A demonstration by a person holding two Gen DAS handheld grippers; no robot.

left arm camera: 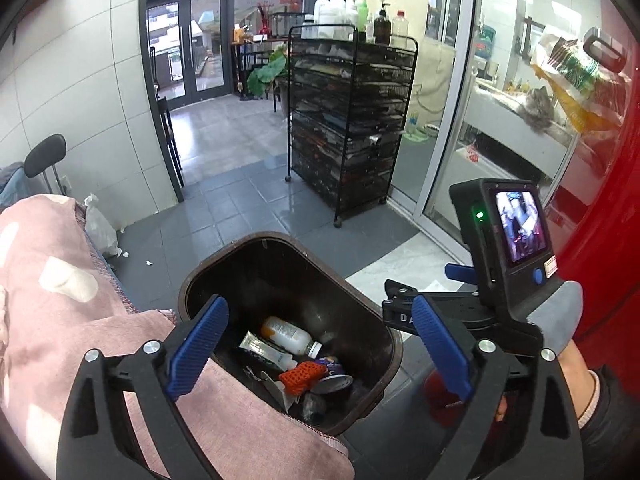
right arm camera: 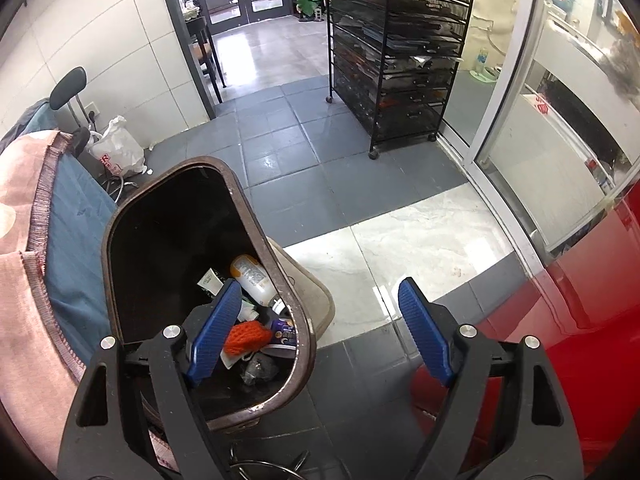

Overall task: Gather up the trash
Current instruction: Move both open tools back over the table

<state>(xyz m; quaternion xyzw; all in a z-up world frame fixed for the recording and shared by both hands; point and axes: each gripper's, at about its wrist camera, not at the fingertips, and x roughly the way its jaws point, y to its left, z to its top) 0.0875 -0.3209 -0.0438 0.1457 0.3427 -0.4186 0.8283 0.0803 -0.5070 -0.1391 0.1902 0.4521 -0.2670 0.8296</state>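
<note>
While the left gripper (left arm camera: 320,356) hung spread and empty over the dark brown plastic bin (left arm camera: 394,354), an orange knitted scrap (left arm camera: 302,376) and a white plastic bottle (left arm camera: 286,334) lay below, between its fingers. From the right wrist, the right gripper (right arm camera: 320,330) was also spread and empty, the bin under its left finger. Judged best: lift each gripper straight up, clear of the rim.
</note>
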